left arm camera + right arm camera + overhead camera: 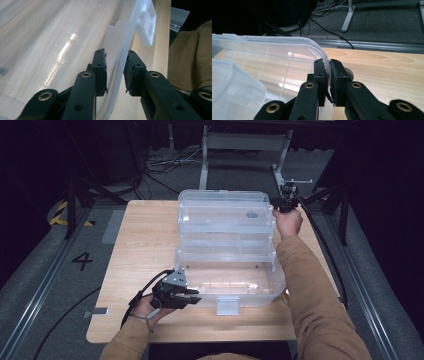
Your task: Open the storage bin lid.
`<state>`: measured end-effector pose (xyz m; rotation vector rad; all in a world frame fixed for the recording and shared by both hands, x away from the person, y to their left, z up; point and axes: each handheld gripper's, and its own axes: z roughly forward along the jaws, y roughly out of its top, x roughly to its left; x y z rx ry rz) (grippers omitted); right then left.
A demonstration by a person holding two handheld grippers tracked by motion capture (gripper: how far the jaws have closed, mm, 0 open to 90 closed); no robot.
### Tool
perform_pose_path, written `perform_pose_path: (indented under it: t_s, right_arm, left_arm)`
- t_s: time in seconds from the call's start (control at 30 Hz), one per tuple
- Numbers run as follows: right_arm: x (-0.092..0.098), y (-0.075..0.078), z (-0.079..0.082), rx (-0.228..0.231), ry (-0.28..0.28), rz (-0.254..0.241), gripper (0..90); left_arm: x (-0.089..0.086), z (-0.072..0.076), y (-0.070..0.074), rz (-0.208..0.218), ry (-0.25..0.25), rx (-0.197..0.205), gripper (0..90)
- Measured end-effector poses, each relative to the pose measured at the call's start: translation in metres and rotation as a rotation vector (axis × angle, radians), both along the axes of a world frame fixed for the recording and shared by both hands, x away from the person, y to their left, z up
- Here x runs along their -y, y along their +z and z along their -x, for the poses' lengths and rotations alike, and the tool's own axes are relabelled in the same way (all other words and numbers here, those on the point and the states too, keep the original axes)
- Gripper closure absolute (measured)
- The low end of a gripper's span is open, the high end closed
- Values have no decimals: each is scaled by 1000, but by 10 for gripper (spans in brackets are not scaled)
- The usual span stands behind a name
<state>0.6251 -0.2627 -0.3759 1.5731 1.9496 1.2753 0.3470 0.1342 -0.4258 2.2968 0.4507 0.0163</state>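
Holding: two grippers grip one clear plastic box [227, 250] with its lid swung up, seen in the middle of the high view.
Box: it sits on the wooden table [140, 235], the base toward the bottom of the frame, the lid [225, 212] standing behind it toward the top.
Latch: a pale clasp [227, 305] hangs at the front rim of the base, lower centre of the high view.
Left gripper [192, 296]: lower left of the high view, at the base's front left corner, the hand [145, 309] under it.
Left jaws: in the left gripper view they straddle the rim [117, 67] of the base, one pad inside the wall, one outside; the inner pad lies against the wall, and whether the outer one touches cannot be told.
Right gripper [286, 204]: upper right of the high view, at the lid's right edge, the hand [288, 222] just below it.
Right jaws: in the right gripper view they are pressed nearly together, pinching the lid's thin rounded edge [327, 65] at frame centre.
Sleeve: a tan sleeve [320, 305] runs up the right side of the high view.
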Motion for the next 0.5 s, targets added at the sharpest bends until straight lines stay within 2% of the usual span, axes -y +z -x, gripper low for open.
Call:
perform_pose_path:
  t_s: [0.1,0.5]
  right_arm:
    - [1,-2,-2,-25,-1,-7,845]
    - [0,-9,-8,-71,-4,-12,843]
  left_arm:
    - [0,0,0,-1,1,2,730]
    - [0,0,0,-1,0,3,730]
